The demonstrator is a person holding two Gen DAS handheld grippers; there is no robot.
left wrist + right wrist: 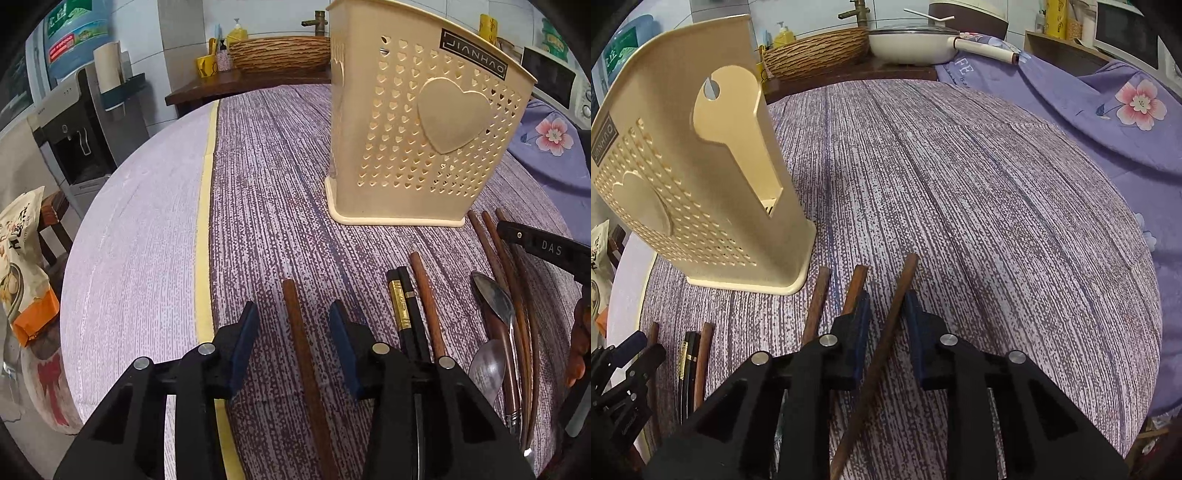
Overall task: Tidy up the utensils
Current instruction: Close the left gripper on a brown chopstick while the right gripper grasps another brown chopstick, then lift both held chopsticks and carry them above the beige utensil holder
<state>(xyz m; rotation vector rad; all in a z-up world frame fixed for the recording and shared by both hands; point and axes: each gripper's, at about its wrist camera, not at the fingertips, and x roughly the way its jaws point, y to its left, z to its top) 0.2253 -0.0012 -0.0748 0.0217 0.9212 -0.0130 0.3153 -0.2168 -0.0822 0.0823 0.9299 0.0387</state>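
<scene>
A beige perforated utensil holder (421,122) with a heart stands on the purple tablecloth; it also shows in the right wrist view (694,192). My left gripper (293,314) is open, its jaws either side of a brown wooden chopstick (301,350) lying on the cloth. To its right lie a black and gold chopstick pair (404,314), another brown chopstick (426,302), two metal spoons (495,295) and more brown chopsticks. My right gripper (886,306) is open around a brown chopstick (882,343), with two more chopsticks (818,306) to its left.
A woven basket (280,53), soap bottles and a tap stand at the back. A white pan (912,44) sits behind on the counter. A floral purple cloth (1108,110) covers the right side. A water dispenser (74,122) and a snack bag (22,258) are at the left.
</scene>
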